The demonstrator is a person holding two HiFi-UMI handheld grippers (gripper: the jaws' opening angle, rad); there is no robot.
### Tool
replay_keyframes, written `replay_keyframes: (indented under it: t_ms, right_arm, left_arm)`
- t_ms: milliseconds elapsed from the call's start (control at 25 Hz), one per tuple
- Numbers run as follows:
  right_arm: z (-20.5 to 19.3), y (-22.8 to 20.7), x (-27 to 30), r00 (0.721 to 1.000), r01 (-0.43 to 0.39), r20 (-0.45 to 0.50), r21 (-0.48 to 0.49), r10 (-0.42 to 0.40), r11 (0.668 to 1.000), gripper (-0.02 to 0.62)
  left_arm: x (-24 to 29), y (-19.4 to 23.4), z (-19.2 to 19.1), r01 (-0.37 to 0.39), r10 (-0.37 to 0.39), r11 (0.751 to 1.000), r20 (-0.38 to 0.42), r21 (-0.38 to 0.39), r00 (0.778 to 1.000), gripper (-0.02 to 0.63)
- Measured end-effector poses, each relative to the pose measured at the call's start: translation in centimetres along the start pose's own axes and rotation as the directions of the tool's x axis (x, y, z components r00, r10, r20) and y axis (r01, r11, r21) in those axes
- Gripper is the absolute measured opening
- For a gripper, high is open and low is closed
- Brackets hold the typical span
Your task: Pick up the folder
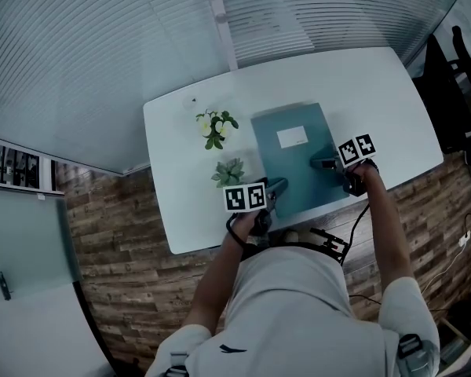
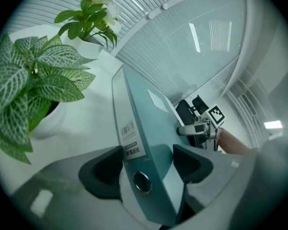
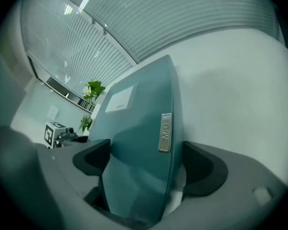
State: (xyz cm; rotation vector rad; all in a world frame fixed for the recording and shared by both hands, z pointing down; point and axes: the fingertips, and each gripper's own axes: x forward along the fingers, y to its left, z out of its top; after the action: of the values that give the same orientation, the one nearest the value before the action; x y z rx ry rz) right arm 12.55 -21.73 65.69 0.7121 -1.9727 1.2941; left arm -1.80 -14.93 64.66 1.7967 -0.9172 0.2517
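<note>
A teal lever-arch folder (image 1: 294, 159) lies on the white table (image 1: 377, 85), with a white label on its cover. My left gripper (image 1: 279, 186) is at its near left corner. In the left gripper view the spine (image 2: 134, 143) stands between the two dark pads, which sit against it on both sides (image 2: 149, 165). My right gripper (image 1: 324, 163) is at the folder's right edge. In the right gripper view the folder (image 3: 139, 138) fills the gap, both pads touching it (image 3: 147, 162). Whether the folder is off the table I cannot tell.
Two small potted plants stand left of the folder: a white-flowered one (image 1: 214, 128) and a veined-leaf one (image 1: 229, 171), which is close to my left gripper (image 2: 33, 80). A slatted glass wall runs behind the table. A dark chair (image 1: 455, 77) stands at the right.
</note>
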Motion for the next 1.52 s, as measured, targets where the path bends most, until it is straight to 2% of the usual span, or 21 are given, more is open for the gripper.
replay_keyframes:
  t_ms: [120,360,520,720,840,960,1120,1240,1400,1520]
  right_arm:
    - [0.1,0.2,0.1,1.000,0.008,0.017,0.015,-0.008,1.000,0.477]
    - [0.4,0.3,0.2,0.996,0.030,0.086,0.067,-0.035,0.997,0.492]
    - [0.7,0.1,0.4,0.993,0.036,0.110,0.096,-0.046,0.995,0.500]
    - [0.9,0.4,-0.3,0.985,-0.059,0.168,0.131,0.036,0.990,0.500]
    - [1.2,0.9,-0.5,0.973,-0.116,0.215,0.118,0.088,0.986,0.543]
    - [1.3,1.1,-0.9,0.954,-0.161,0.274,0.125,0.122,0.979,0.543]
    - [0.6,1.6,-1.8,0.923,-0.271,0.321,0.150,0.213,0.951,0.537]
    - [0.1,2.3,-2.3,0.890,-0.375,0.343,0.182,0.299,0.909,0.537]
    - [-1.6,3.6,-2.8,0.852,-0.507,0.264,0.208,0.451,0.836,0.529]
    - [-2.3,4.6,-3.9,0.788,-0.611,0.253,0.213,0.561,0.762,0.490]
  left_arm:
    - [-0.1,0.0,0.1,0.022,-0.022,1.000,0.031,0.000,0.999,0.348]
    - [-0.2,0.0,0.2,0.012,-0.013,1.000,0.050,0.009,0.999,0.348]
    - [-0.2,0.0,0.3,-0.010,0.005,0.999,0.098,0.044,0.995,0.347]
    - [-0.6,-0.8,1.2,-0.037,0.017,0.992,0.167,0.117,0.986,0.348]
    - [-1.0,-1.7,2.6,-0.052,0.013,0.982,0.209,0.183,0.978,0.348]
    - [-1.5,-2.6,3.5,-0.066,0.005,0.965,0.235,0.252,0.972,0.347]
    - [-2.6,-4.3,4.2,-0.068,-0.023,0.927,0.238,0.370,0.971,0.348]
    - [-3.5,-5.4,4.6,-0.067,-0.048,0.888,0.237,0.455,0.970,0.348]
    - [-4.7,-7.4,4.7,-0.034,-0.113,0.805,0.210,0.592,0.971,0.348]
    - [-6.0,-8.4,5.0,-0.008,-0.175,0.729,0.198,0.684,0.964,0.348]
